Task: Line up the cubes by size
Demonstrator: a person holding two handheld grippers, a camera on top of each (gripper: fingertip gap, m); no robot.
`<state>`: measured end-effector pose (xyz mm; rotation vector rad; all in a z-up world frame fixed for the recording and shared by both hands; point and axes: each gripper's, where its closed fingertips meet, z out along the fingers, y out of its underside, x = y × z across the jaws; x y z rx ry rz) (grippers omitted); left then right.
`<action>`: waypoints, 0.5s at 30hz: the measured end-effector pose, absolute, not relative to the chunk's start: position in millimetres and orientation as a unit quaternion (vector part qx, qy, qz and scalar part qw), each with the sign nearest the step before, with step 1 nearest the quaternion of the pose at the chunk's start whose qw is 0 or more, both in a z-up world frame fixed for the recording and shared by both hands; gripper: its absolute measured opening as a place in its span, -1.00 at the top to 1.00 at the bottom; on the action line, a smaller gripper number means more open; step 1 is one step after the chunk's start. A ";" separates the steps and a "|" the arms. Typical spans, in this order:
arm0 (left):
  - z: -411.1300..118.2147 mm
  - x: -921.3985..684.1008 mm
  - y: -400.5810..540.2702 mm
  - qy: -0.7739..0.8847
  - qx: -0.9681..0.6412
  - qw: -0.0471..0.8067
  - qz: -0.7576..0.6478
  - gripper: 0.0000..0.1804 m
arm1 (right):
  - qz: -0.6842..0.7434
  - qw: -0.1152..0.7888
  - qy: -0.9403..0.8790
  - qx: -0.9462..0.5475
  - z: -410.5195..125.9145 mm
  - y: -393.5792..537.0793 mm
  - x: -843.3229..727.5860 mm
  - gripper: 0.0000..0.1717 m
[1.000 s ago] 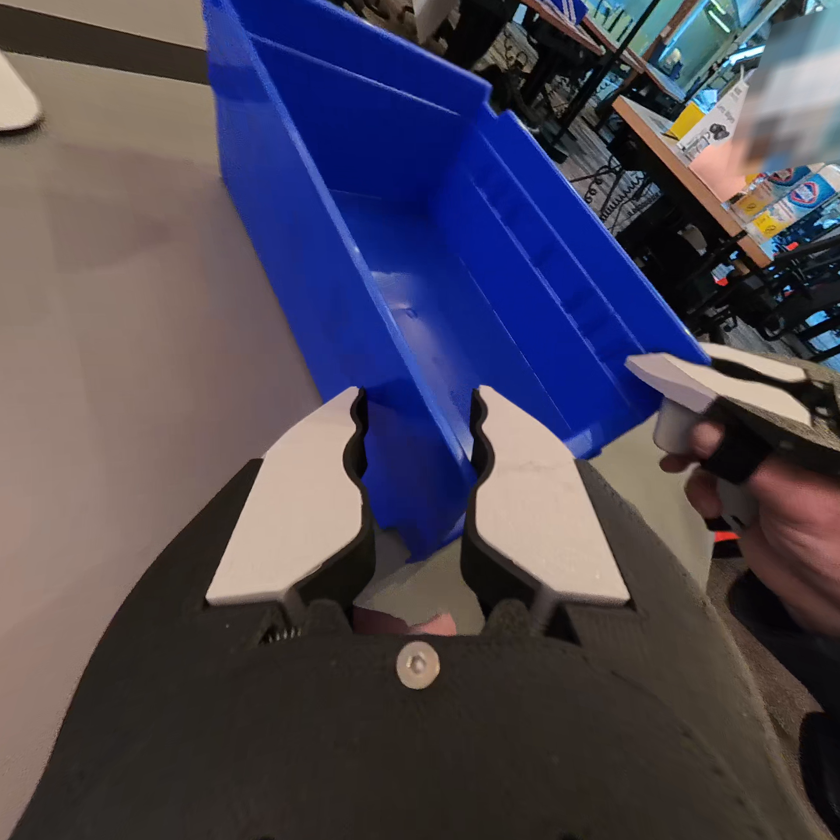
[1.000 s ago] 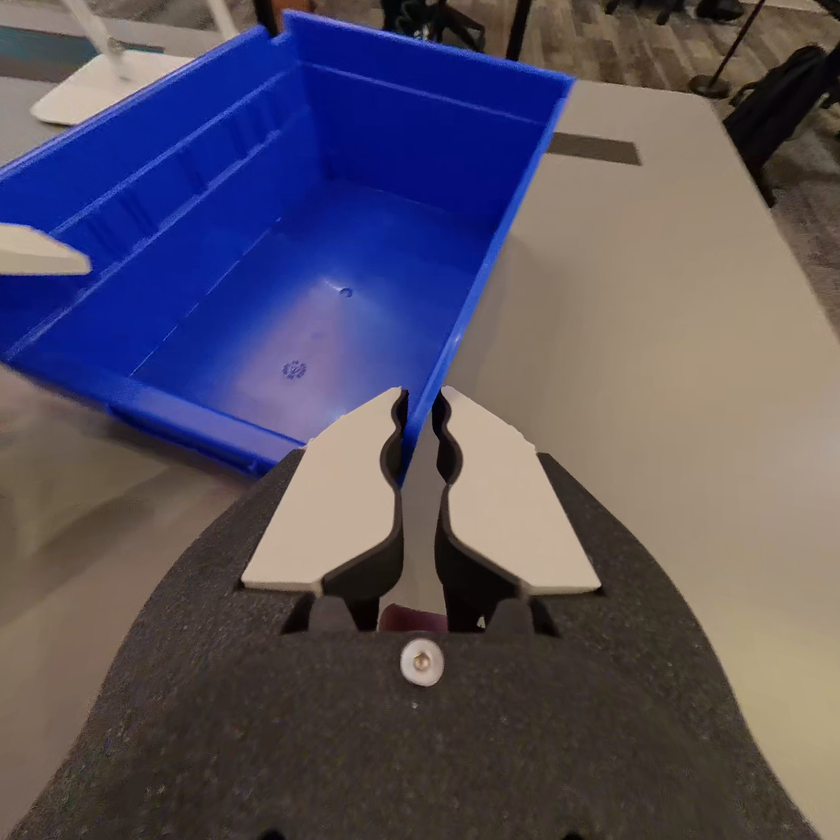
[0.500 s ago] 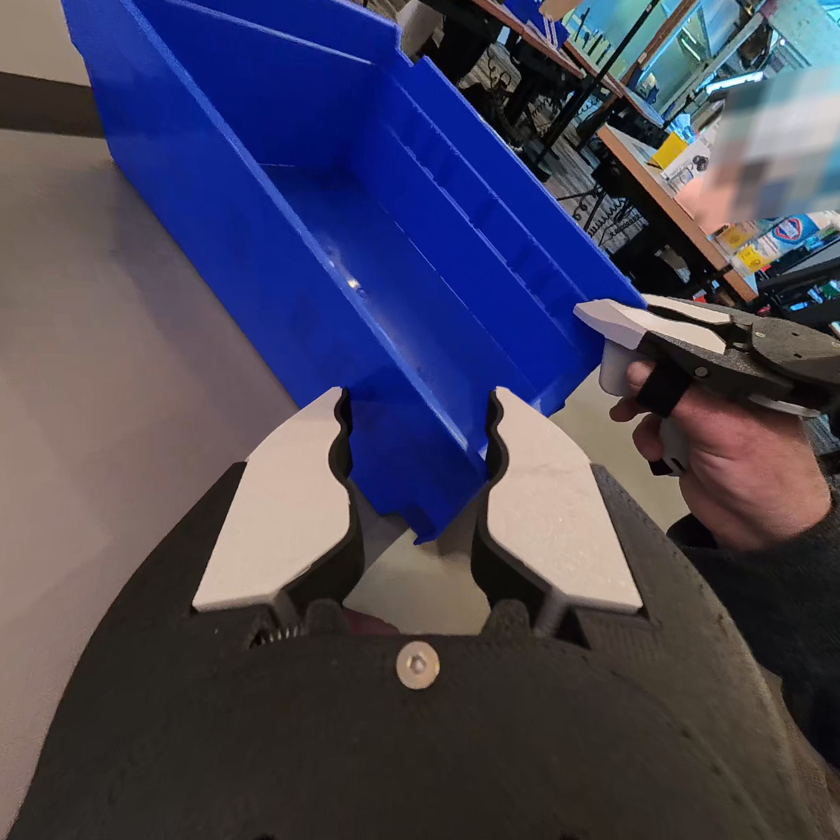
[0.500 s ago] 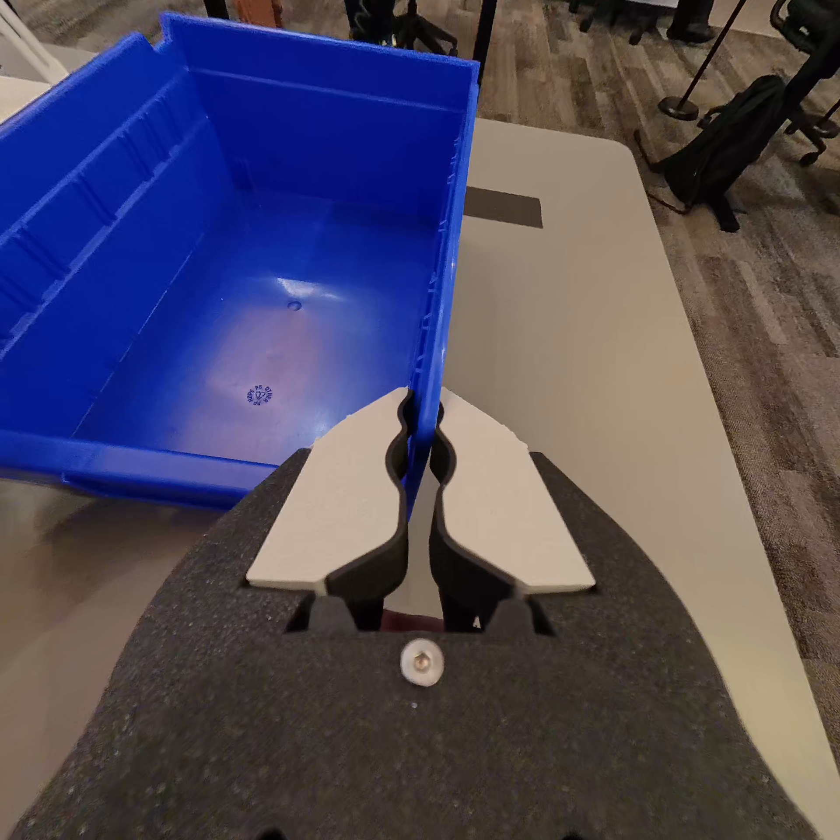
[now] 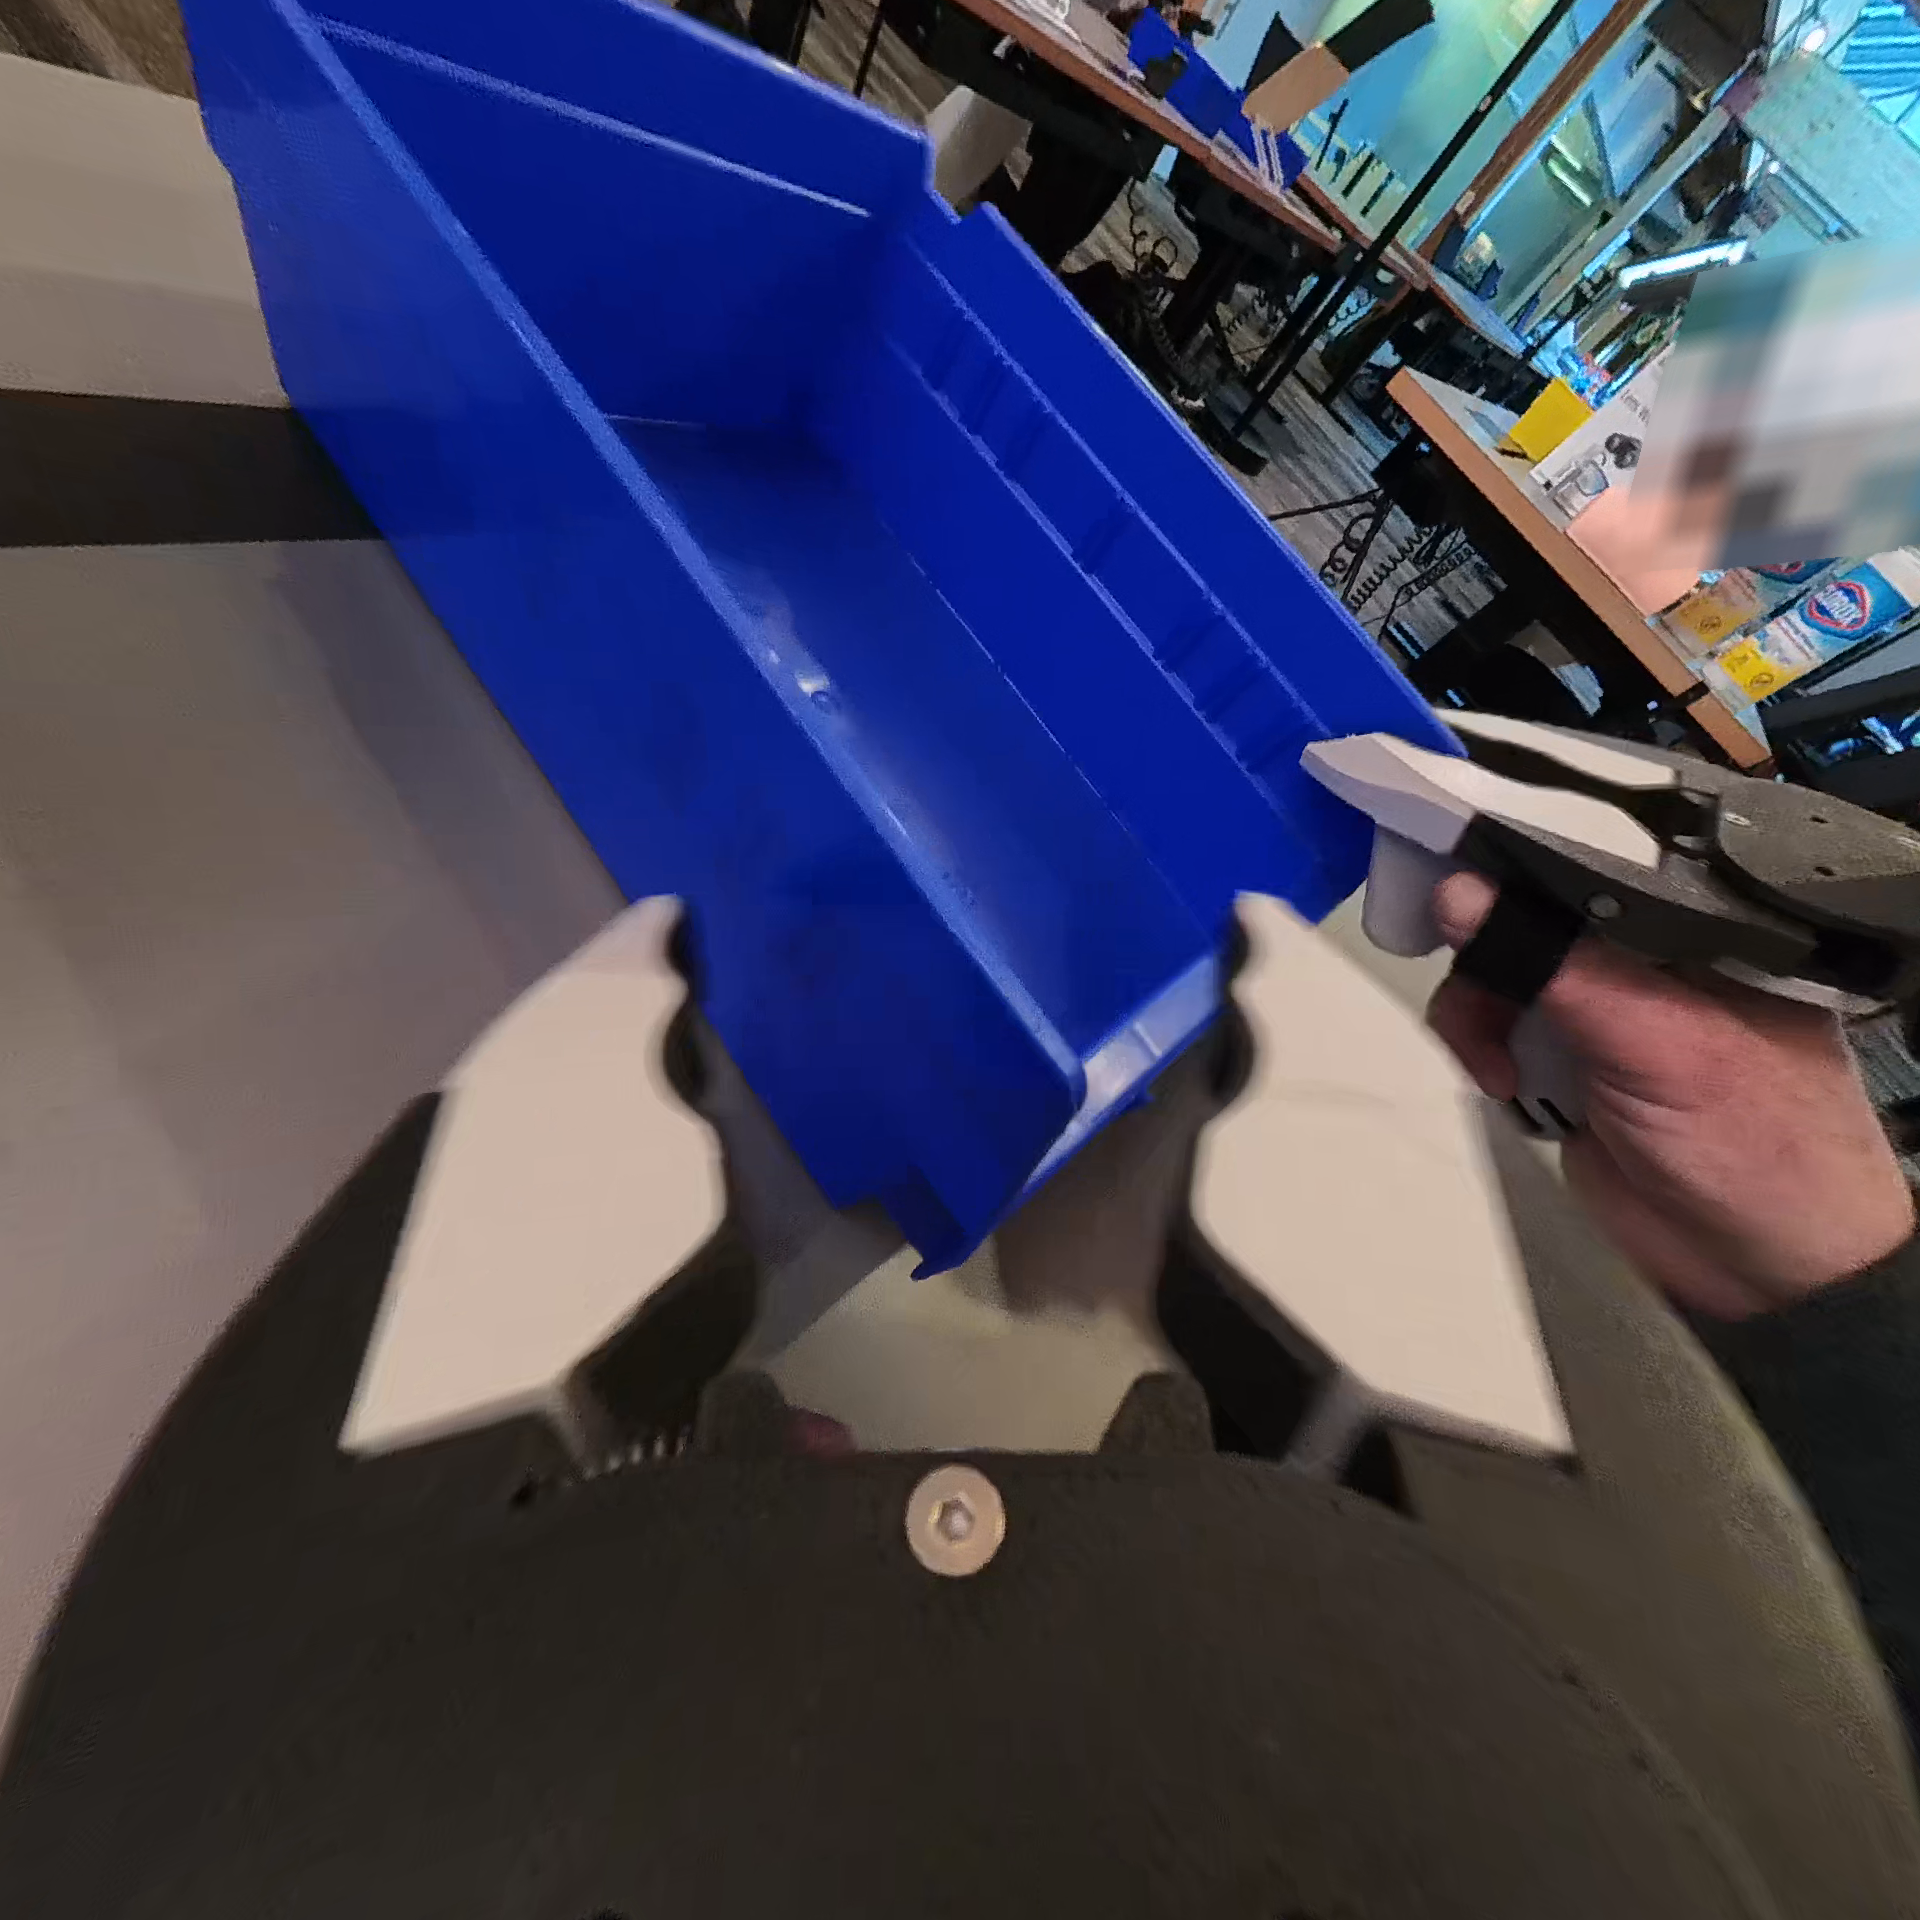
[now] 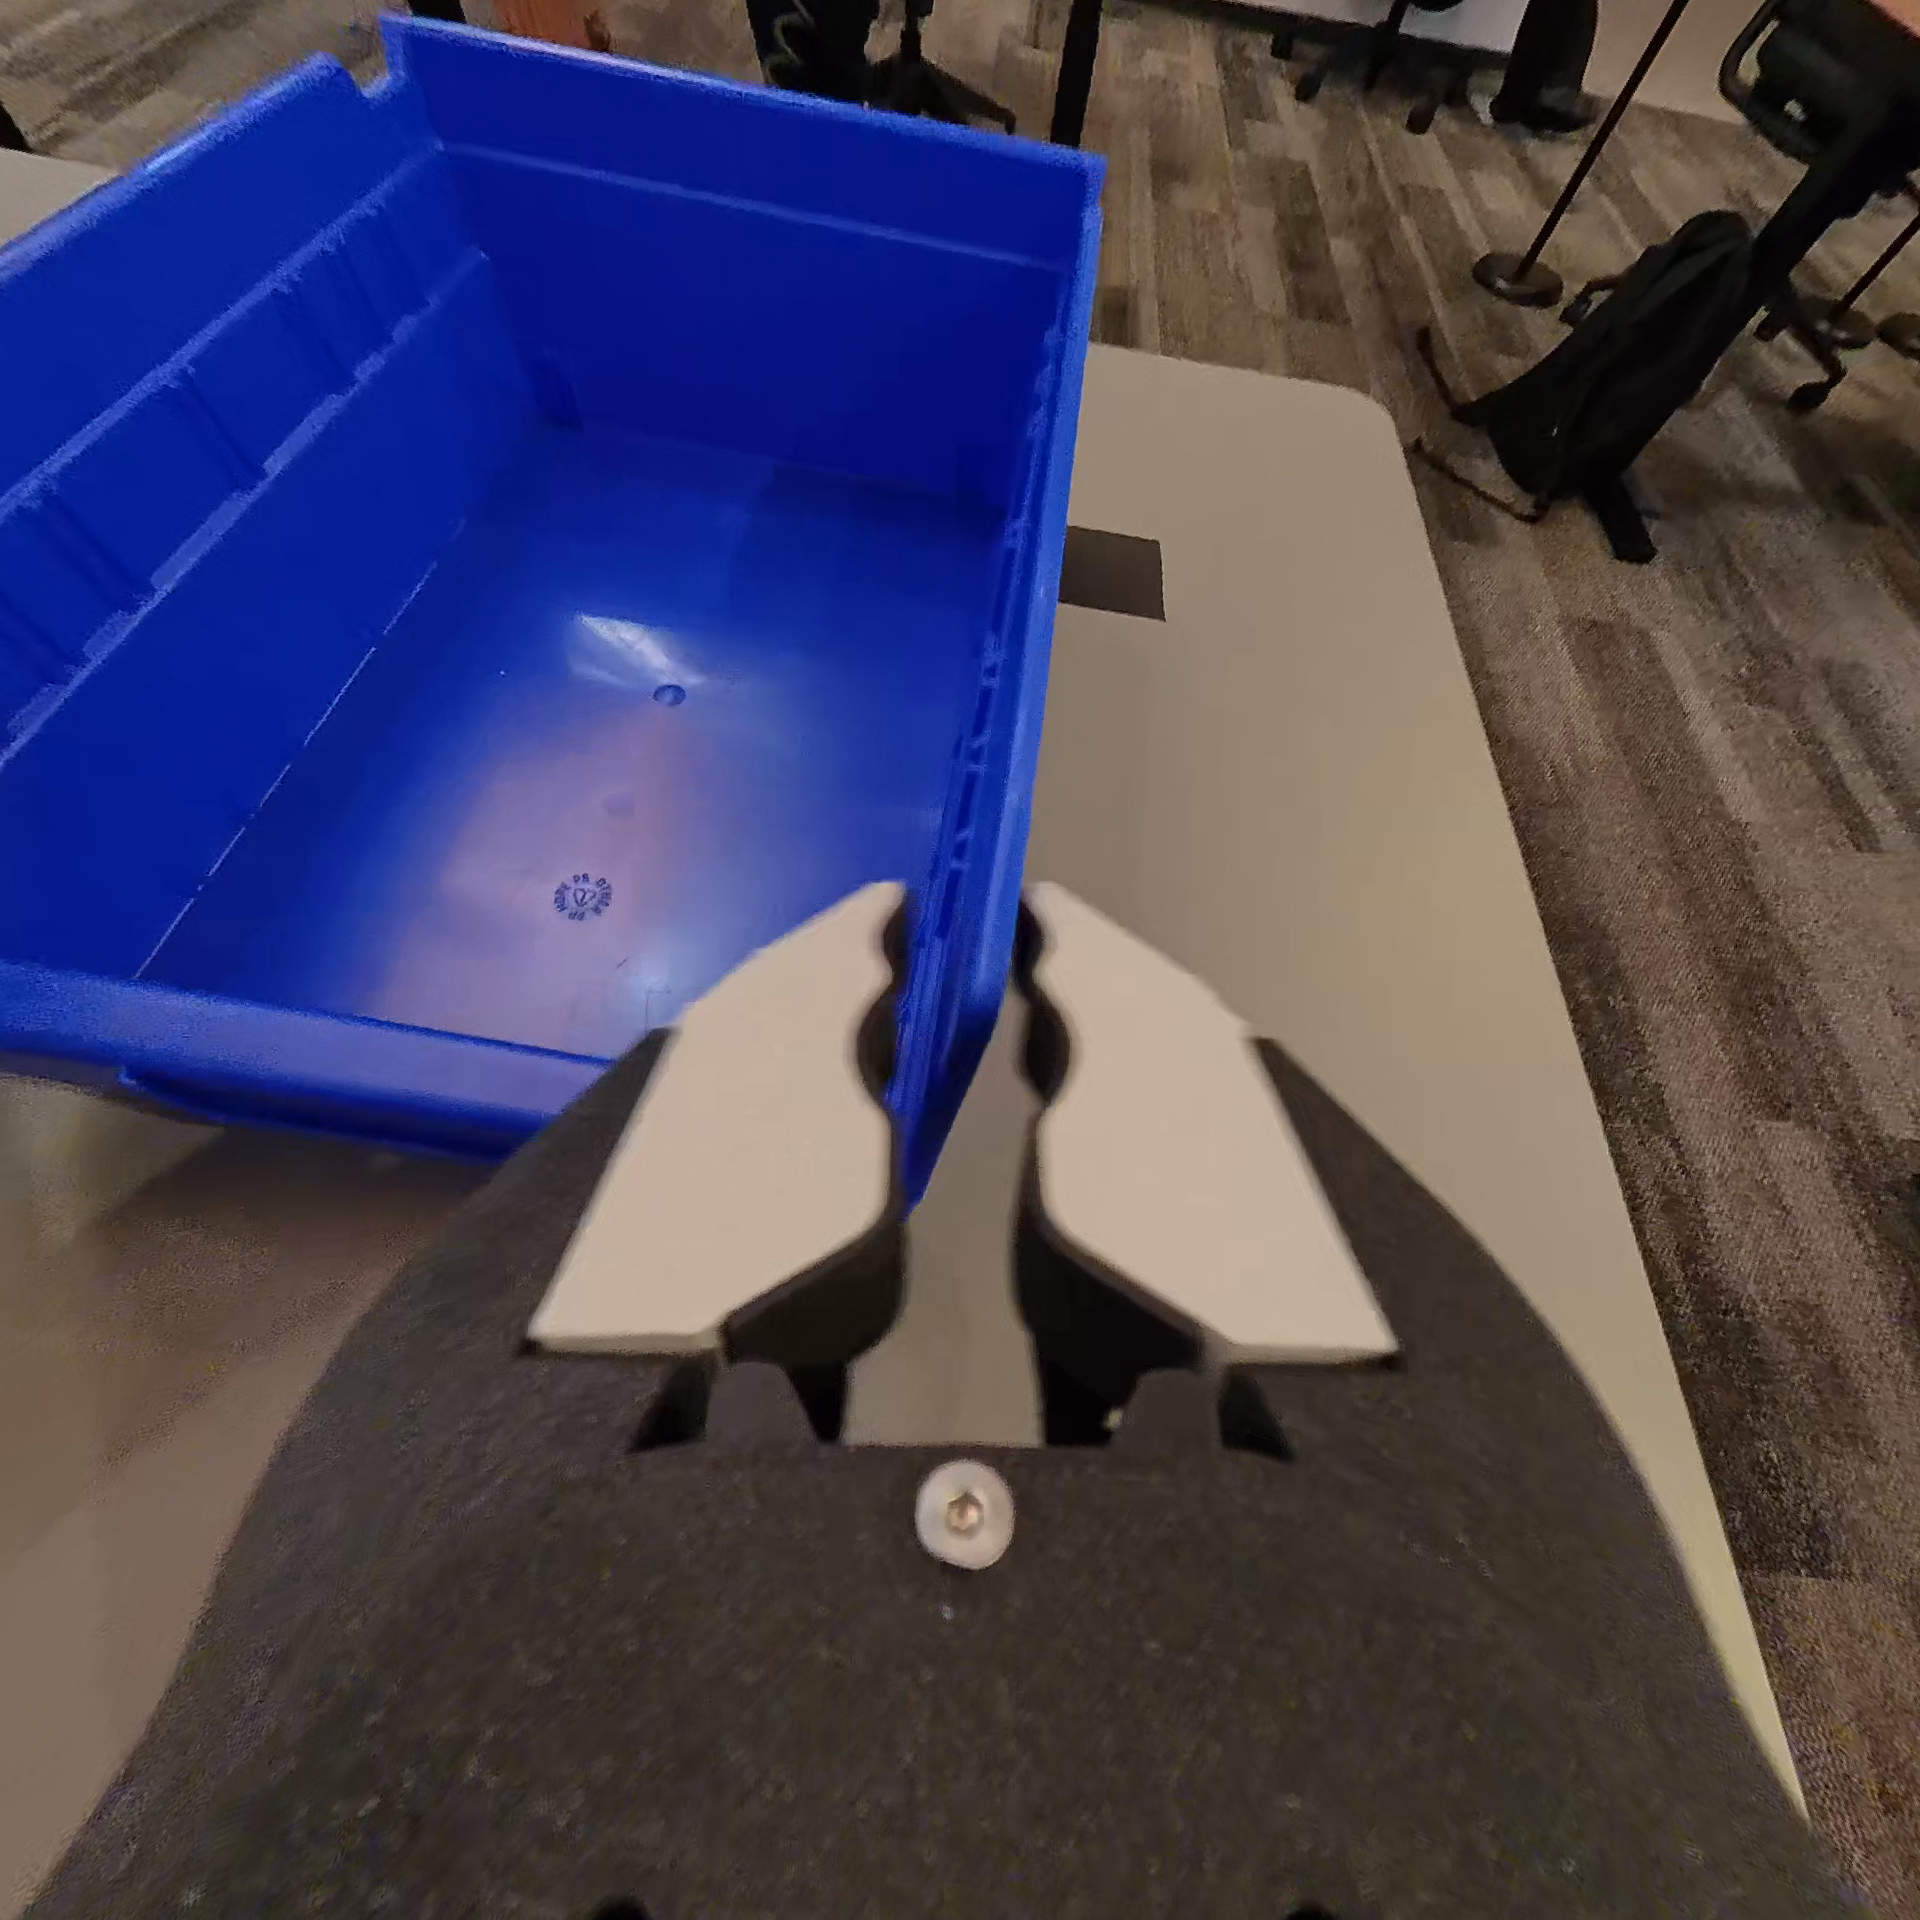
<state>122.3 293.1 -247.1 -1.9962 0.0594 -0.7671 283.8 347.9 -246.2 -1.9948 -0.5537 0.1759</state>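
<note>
We noted a glossy blue rectangular plastic bin [image 6: 582, 582], ribbed inside, on the smooth grey table [image 6: 1278, 748]; no cubes were visible. Left gripper [image 5: 956, 925] gaped wide around its near corner. Right gripper [image 6: 961, 914] straddled the right wall, jaws parted, open tabletop beyond.

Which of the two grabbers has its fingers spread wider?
The left gripper: its fingers stand wide around the blue bin's corner; the right gripper's narrowly straddle one wall.

- Left gripper [image 5: 956, 914]: black grainy body, pale grey wavy-edged fingers [image 5: 561, 1164], one silver hex screw [image 5: 954, 1522].
- Right gripper [image 6: 961, 904]: same build.
- Hand [image 5: 1704, 1132]: dark sleeve [image 5: 1849, 1382].
</note>
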 end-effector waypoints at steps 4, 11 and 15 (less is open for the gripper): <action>-234.6 106.9 274.8 0.040 -0.801 0.517 -0.298 -0.41 | 0.037 0.542 -0.201 -0.815 -226.7 335.3 304.9 0.27; -200.0 -4.6 148.3 0.043 -0.787 0.575 -0.219 -0.31 | 0.054 0.595 -0.301 -0.743 -175.0 234.1 219.2 0.31; -210.1 -129.4 70.8 -0.057 -0.801 0.586 -0.107 -0.19 | 0.192 0.553 -0.388 -0.712 -195.0 163.4 76.8 0.39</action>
